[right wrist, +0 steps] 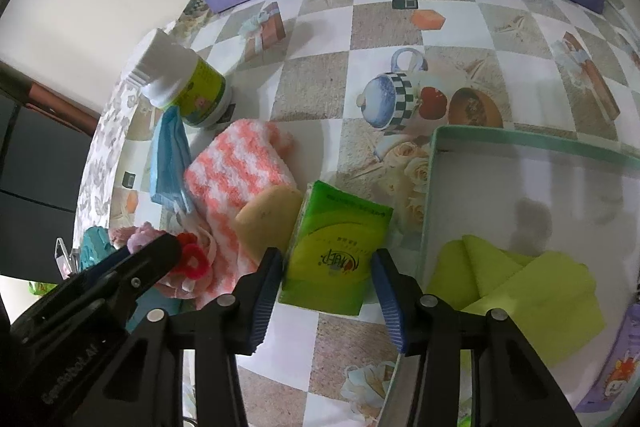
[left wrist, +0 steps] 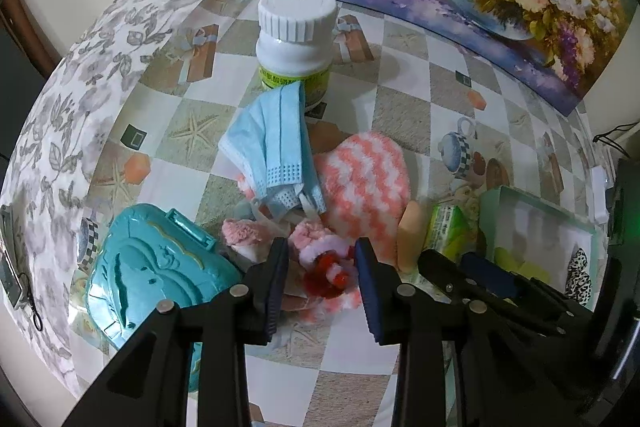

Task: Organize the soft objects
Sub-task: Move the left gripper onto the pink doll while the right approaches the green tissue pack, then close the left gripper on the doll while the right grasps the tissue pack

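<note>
Your left tool [left wrist: 322, 259] straddles the red-and-pink fuzzy toy [left wrist: 328, 267] on the table [left wrist: 344, 375], jaws apart, pads flanking but not visibly pressing. Beside it, your right tool [right wrist: 328, 267] brackets the green tissue pack [right wrist: 336, 251], jaws apart, its long axis running away between them. The box [right wrist: 436, 143] lies right, nearer that hand.

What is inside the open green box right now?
The green box holds yellow-green folded cloths; the left wrist view also shows a leopard-print item. The near end is hidden behind the fingers.
</note>
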`<state>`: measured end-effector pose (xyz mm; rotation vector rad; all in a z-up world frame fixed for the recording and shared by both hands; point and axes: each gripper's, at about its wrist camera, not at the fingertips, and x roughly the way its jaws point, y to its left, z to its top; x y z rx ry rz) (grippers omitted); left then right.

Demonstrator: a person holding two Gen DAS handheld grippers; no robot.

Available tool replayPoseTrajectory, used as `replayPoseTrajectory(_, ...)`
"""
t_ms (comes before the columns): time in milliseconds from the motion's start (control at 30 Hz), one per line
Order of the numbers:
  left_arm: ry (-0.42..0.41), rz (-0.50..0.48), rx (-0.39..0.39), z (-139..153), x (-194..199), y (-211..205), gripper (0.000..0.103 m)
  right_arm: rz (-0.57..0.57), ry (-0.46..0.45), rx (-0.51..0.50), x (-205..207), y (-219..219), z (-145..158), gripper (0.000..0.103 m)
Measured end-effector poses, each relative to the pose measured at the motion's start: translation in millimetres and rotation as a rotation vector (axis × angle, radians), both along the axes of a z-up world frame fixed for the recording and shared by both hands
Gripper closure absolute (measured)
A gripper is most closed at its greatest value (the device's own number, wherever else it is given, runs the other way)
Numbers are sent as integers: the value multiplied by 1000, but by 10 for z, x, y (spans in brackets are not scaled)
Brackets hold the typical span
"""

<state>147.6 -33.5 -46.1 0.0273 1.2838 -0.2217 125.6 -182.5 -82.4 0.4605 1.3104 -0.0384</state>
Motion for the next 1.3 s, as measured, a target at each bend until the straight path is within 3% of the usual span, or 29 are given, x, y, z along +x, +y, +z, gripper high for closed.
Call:
replayPoseTrajectory(800, -8, 15, 6, 0, 8, 24, 76, 30, -9, -41, -2, 57, 16, 53)
replayPoseTrajectory(1300, -45, 28, -22, 164, 11, 73, 79, 17, -13, -19, -15, 21, 86, 66)
